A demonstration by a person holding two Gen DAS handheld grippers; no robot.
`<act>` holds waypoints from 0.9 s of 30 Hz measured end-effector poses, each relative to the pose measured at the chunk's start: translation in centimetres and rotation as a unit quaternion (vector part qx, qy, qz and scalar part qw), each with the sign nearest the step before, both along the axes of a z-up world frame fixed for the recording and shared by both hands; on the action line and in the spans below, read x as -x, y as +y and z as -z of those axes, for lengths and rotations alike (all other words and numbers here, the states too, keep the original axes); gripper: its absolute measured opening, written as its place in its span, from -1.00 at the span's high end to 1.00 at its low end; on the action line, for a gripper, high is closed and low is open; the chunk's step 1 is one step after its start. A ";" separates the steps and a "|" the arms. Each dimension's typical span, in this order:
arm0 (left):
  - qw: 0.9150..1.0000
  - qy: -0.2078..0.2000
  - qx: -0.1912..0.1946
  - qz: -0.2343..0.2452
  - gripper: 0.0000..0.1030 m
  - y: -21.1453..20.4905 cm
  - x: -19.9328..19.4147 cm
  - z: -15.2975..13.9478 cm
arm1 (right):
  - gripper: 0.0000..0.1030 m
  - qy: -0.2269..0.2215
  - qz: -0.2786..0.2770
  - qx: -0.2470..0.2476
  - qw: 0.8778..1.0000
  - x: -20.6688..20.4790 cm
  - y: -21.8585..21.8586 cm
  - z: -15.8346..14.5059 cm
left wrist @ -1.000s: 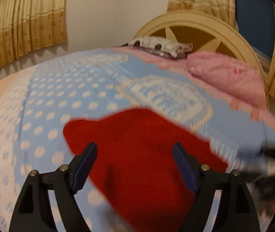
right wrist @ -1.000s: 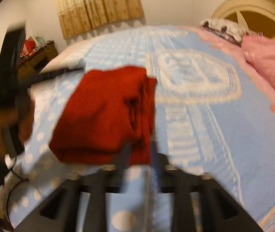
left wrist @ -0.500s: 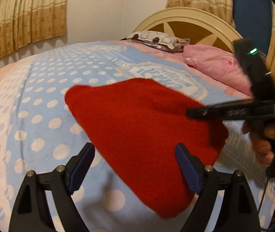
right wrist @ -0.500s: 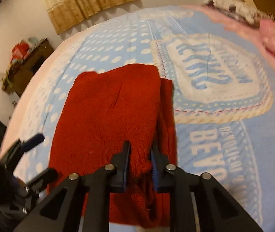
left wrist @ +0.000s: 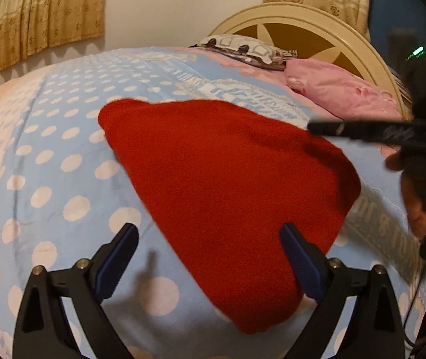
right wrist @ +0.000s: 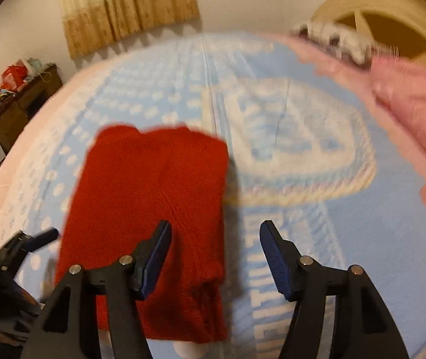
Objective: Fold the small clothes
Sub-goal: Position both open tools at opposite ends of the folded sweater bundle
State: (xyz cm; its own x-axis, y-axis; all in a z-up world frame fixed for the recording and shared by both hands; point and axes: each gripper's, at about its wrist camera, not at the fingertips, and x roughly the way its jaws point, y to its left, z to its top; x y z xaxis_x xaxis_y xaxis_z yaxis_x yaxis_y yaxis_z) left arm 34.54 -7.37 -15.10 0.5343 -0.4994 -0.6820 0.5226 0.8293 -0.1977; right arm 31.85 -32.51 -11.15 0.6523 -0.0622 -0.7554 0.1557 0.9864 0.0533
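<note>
1. Red knit garment (left wrist: 227, 197) lies flat on the bed (left wrist: 63, 155), on the blue dotted cover, already doubled over. In the right wrist view a second layer's edge shows along its right side, so prob. one fold is done.
2. Left tongs (left wrist: 210, 257) stand wide apart w/ nothing between the pads; jaws have just been opening further. They hover over the garment's near left edge, likely to let the cloth settle or to line up for the next pinch.
3. Right tongs (right wrist: 215, 257) are apart too; jaws have just been opening and nothing is clamped. The garment's right edge sits under the left pad, bare cover under the right one. Looks like a release of the folded edge. View is blurred, so contact w/ the cloth can't be told.
4. Count: 1 red garment, 2 tongs, 1 pink pillow (left wrist: 341, 89), 1 patterned pillow (left wrist: 242, 49) by the headboard (left wrist: 317, 21), 2 curtains visible.
5. Pillows lie at the head end, well apart from the garment, leaving mid-bed free as folding space.
</note>
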 end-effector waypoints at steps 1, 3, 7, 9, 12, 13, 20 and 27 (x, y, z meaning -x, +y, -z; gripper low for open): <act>1.000 0.003 0.002 0.000 -0.91 0.0 0.0 0.1 | -0.21 -0.015 -0.014 0.004 1.000 0.2 0.7 -0.8; 1.000 0.002 0.003 0.000 -0.91 0.0 0.1 0.1 | -0.21 -0.036 -0.067 -0.005 0.997 -0.1 2.5 -1.7; 1.000 0.001 -0.004 -0.002 -0.95 -0.1 0.3 0.2 | -0.21 0.003 -0.105 0.008 0.994 -2.6 4.6 0.1; 1.000 0.007 -0.003 -0.001 -0.97 -0.1 0.3 0.4 | -0.21 0.051 -0.090 0.032 0.994 -4.0 4.3 2.5; 1.000 0.006 -0.002 0.000 -0.98 -0.1 0.4 0.4 | -0.24 0.064 -0.048 -0.011 0.997 -4.1 1.4 4.5; 1.000 0.003 -0.004 -0.001 -0.99 -0.1 0.5 0.4 | -0.24 0.066 -0.044 -0.023 0.997 -4.0 0.8 4.6; 1.000 0.010 0.001 -0.007 -1.00 0.1 0.2 0.6 | -0.25 0.005 -0.090 0.035 0.995 -4.1 5.4 0.0; 1.000 0.015 0.004 -0.011 -1.00 0.2 0.2 0.7 | -0.25 0.073 -0.191 0.044 0.978 -8.2 11.3 3.1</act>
